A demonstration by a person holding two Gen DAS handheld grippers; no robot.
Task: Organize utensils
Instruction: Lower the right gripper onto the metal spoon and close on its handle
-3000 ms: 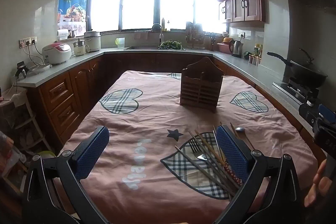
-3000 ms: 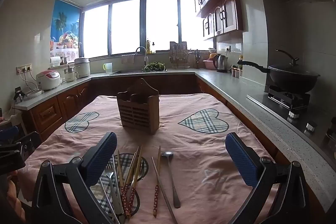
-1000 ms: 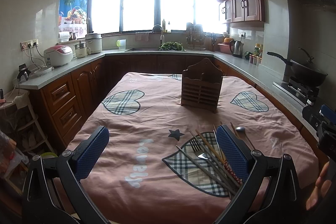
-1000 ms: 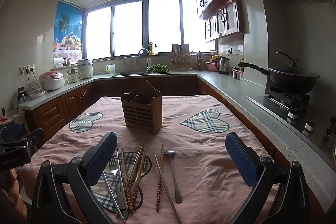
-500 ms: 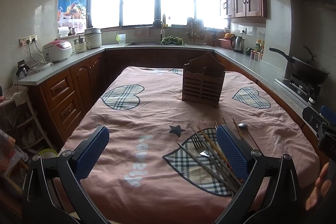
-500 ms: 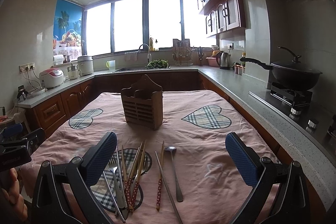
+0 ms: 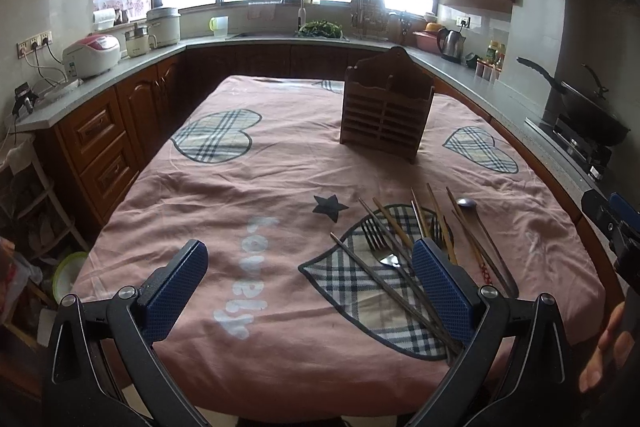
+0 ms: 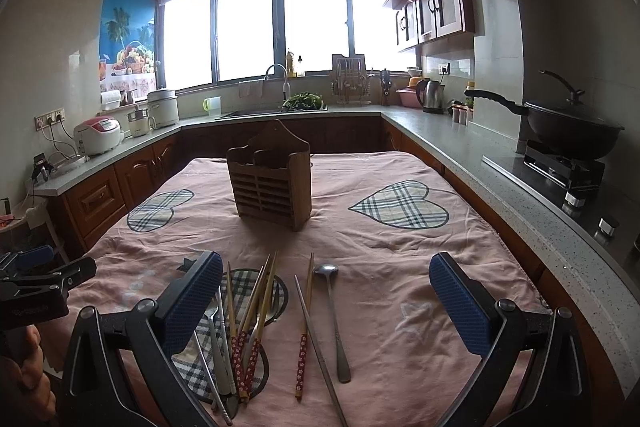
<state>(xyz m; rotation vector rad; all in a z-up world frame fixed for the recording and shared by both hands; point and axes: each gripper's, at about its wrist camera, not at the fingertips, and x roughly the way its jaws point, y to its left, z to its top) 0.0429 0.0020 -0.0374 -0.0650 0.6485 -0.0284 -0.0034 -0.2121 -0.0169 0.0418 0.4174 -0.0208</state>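
Both grippers hover above the near edge of a table covered by a pink cloth (image 8: pixel 400 247) with plaid heart patches, and neither one holds anything. The left gripper (image 7: pixel 308 285) has its blue-padded fingers (image 7: pixel 172 285) spread wide over the near left part of the cloth, above some pale lettering. The right gripper (image 8: pixel 326 301) is likewise spread wide, with its fingers framing the loose utensils from above.

The utensils lie flat on the near part of the cloth, right of the table's middle. A fork (image 7: pixel 378 245) rests on a plaid heart patch among several chopsticks (image 8: pixel 260 301), some bare wood and some with red flowered ends. In the right wrist view the left finger covers part of this bunch. Just to the right of the bunch lie a single red-ended chopstick (image 8: pixel 306 311) crossed by a plain one, and beside them a metal spoon (image 8: pixel 332 307) with its bowl pointing to the far side.

A wooden holder (image 8: pixel 272 183) with slatted front stands upright farther back, around the middle of the table and well apart from the utensils. No utensil shows above its rim.

Beyond the table a counter (image 8: pixel 460 147) runs round the room, with a rice cooker (image 8: pixel 100 135) at far left, a kettle (image 8: pixel 430 93) at far right and a black wok (image 8: pixel 568 125) on the stove to the right
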